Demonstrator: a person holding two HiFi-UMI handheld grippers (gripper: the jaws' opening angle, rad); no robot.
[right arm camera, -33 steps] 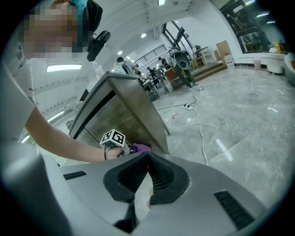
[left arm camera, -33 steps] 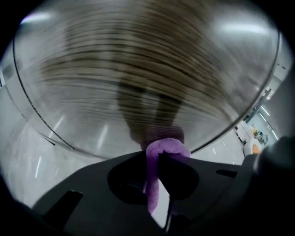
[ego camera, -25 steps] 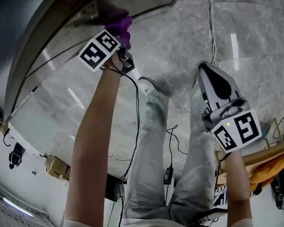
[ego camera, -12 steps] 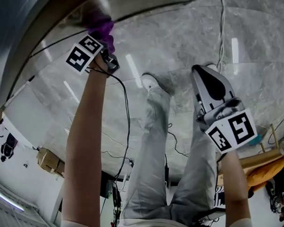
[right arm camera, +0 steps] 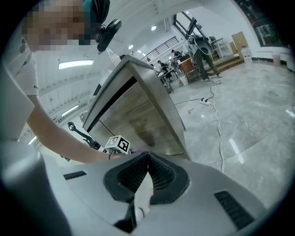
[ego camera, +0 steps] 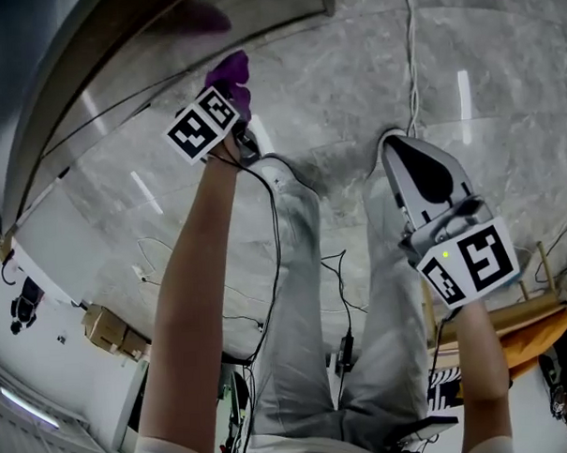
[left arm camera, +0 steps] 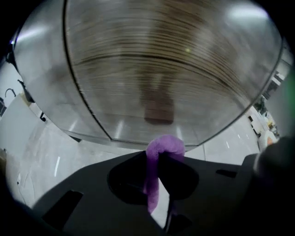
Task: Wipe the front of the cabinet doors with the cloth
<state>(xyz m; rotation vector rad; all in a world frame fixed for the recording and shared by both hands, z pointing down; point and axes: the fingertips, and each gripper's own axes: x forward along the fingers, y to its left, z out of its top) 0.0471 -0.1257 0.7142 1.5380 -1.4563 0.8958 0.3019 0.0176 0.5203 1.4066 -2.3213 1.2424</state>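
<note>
As its view shows, left gripper (left arm camera: 159, 156) clamps cloth (left arm camera: 166, 144).

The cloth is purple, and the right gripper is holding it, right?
No. The left gripper, not the right gripper, holds the purple cloth; the left gripper view shows its jaws shut on it.

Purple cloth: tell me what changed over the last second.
The left gripper, shut on the purple cloth, rubbed it along the lower edge of the cabinet door, then drew it back, clear of the door in the head view. The right gripper stayed shut.
</note>
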